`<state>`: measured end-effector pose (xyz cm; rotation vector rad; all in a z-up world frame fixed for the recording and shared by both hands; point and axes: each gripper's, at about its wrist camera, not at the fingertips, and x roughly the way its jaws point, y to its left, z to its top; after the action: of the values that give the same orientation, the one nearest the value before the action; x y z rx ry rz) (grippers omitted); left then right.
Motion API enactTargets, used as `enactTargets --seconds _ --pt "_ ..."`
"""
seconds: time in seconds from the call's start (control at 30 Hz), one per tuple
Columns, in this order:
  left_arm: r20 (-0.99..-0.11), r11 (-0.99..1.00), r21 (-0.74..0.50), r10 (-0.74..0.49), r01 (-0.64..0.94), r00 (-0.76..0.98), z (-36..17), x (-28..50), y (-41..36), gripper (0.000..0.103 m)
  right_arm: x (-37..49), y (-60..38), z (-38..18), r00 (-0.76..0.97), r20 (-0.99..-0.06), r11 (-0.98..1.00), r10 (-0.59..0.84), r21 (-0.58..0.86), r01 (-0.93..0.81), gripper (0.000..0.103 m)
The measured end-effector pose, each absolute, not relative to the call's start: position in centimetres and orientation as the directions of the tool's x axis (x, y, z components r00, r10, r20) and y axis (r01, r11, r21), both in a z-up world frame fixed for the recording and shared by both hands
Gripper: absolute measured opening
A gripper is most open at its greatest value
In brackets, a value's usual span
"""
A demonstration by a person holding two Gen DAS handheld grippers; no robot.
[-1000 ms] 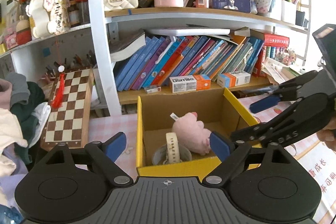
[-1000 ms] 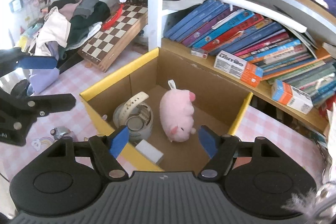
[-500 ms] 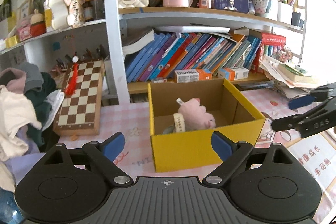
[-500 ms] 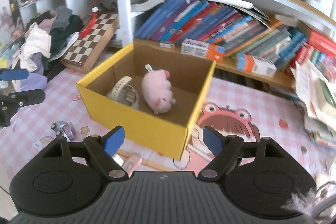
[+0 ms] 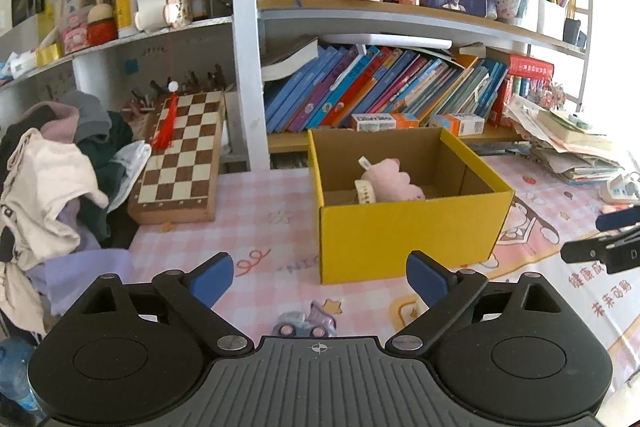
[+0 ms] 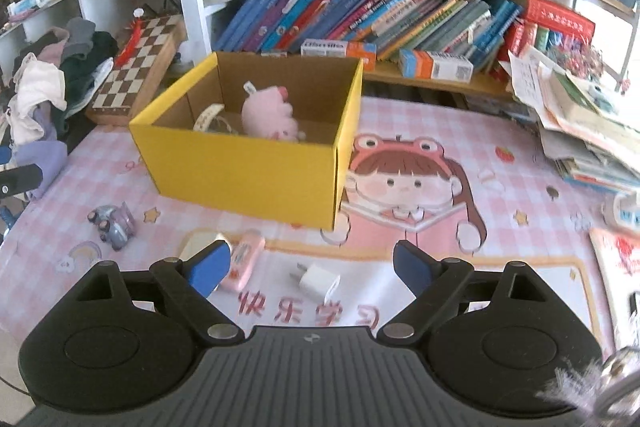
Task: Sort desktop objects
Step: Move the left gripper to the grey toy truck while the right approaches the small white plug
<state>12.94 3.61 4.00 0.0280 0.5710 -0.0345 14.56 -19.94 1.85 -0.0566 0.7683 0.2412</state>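
Spanning the back of both views, the bookshelf point(image 6: 360, 7) carries leaning books and small cartons; below it the worktop point(image 6: 500, 195), under a pink checked mat with a cartoon girl, holds everything else; a heap of clothes point(image 5: 48, 179) lies at its left end, with a chessboard point(image 5: 180, 155) propped just beside it against the shelf; a pile of papers point(image 6: 580, 123) sits at the right end; the yellow box point(image 6: 248, 175) stands open near the middle, and inside it a pink plush point(image 6: 268, 115) lies next to a roll with a cream strap point(image 6: 208, 117), the two touching or nearly so; both sets of tongs hang over the mat in front of the box, empty; the left tongs point(image 5: 320, 277) are spread wide, and so are the right tongs point(image 6: 310, 267); loose on the mat near the box's front are a purple toy car point(image 6: 114, 223), a pink case point(image 6: 242, 261) partly behind a right fingertip point(image 6: 208, 265), and a white plug point(image 6: 318, 281) lying between the right fingers, apart from both; the car also shows low between the left fingers.
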Motion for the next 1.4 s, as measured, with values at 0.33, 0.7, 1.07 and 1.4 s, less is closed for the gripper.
enactTargets --seconds 0.33,0.7,1.07,1.4 --pt "-0.576 0.999 -0.026 -0.031 0.019 0.817 2.5 10.5 4.9 0.096 11.3 -17.6 0.0 0.689 -0.707 0.976 0.161 0.012 -0.216 0.096" --pt "-0.613 0.999 0.017 -0.021 0.041 0.79 0.1 8.6 4.5 0.096 8.3 -14.8 -2.7 0.658 -0.741 0.974 0.134 -0.022 -0.224 0.098" --pt "-0.653 0.995 0.041 -0.045 0.095 0.756 -1.8 7.4 3.7 0.096 7.2 -12.9 -4.5 0.623 -0.771 0.966 0.129 -0.044 -0.255 0.098" --pt "-0.673 0.981 0.087 -0.069 0.172 0.737 -2.9 6.9 2.2 0.096 6.7 -10.2 -5.6 0.611 -0.777 0.93 0.15 -0.098 -0.354 0.098"
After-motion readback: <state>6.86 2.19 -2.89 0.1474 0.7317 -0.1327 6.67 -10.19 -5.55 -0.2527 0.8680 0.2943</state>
